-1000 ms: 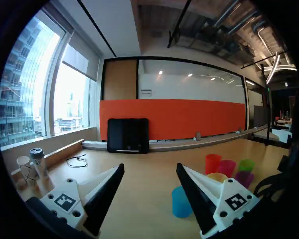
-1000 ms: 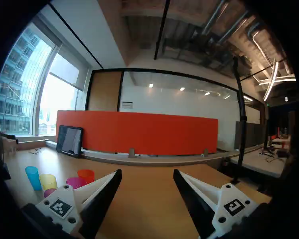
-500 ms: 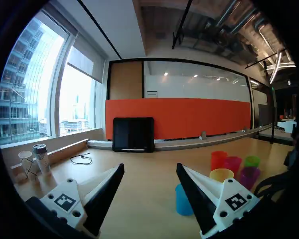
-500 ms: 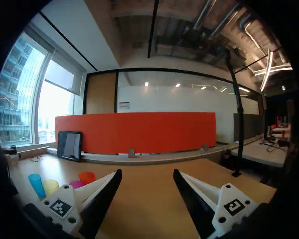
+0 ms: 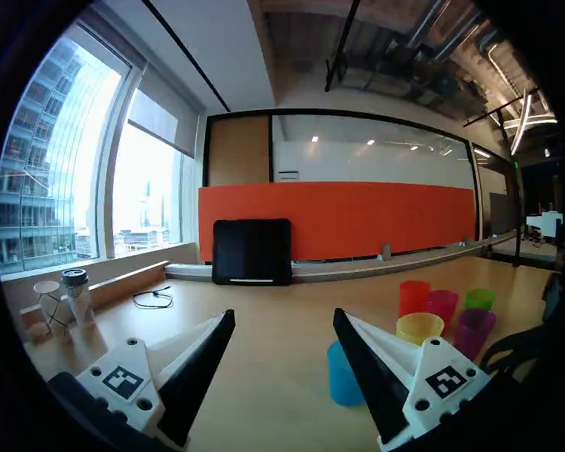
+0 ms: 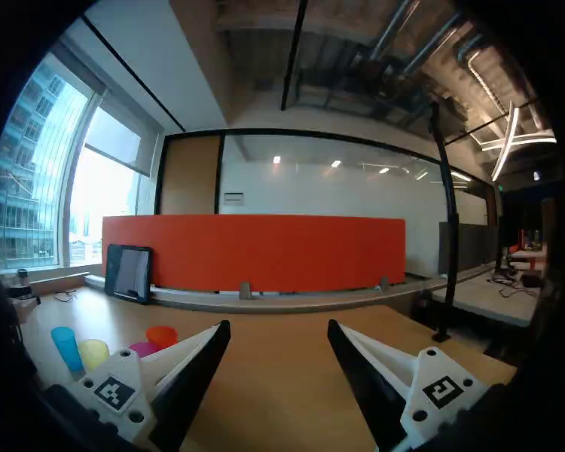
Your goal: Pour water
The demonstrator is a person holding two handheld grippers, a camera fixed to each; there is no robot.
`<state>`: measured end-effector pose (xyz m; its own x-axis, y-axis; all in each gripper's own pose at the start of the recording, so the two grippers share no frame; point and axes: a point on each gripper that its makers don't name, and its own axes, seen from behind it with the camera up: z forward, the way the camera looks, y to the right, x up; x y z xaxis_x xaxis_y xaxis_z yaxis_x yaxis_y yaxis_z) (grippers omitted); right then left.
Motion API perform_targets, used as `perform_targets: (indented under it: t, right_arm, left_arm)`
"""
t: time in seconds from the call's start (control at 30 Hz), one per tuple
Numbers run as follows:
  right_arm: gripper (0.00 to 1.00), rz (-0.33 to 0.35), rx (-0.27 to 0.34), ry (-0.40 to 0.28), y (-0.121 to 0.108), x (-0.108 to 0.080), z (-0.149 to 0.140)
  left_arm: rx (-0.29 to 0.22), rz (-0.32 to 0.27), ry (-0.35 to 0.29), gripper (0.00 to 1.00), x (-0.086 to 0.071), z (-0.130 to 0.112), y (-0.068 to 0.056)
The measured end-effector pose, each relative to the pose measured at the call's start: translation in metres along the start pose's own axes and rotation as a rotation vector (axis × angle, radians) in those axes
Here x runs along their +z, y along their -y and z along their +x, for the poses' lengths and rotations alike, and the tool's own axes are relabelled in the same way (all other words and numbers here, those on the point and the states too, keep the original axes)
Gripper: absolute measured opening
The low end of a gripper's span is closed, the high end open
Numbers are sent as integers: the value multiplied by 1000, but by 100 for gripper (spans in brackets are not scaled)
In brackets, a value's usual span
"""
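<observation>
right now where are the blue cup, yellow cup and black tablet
blue cup (image 5: 340, 375), left gripper view, its side wall
yellow cup (image 5: 419, 324), left gripper view, its open top
black tablet (image 5: 251, 251), left gripper view, screen centre

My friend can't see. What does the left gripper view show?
The left gripper, fingers open and empty, hovers over a wooden table. Colourful plastic cups stand at the picture's right, the blue cup nearest; a black tablet stands at the back.
</observation>
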<state>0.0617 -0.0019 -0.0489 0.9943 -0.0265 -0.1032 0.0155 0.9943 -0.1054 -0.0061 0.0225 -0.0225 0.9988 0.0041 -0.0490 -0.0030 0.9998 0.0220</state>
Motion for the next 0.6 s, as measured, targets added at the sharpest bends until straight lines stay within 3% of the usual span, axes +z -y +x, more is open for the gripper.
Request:
perform_targets:
  t: [0.2,0.6]
  right_arm:
    - [100,5,-5,0,3,-1,4]
    - [100,-2,1,4,2,-2,3]
  left_arm:
    - [4,-5,-6,97,5,-2,1]
    - [6,16,1,97,14,-12,16]
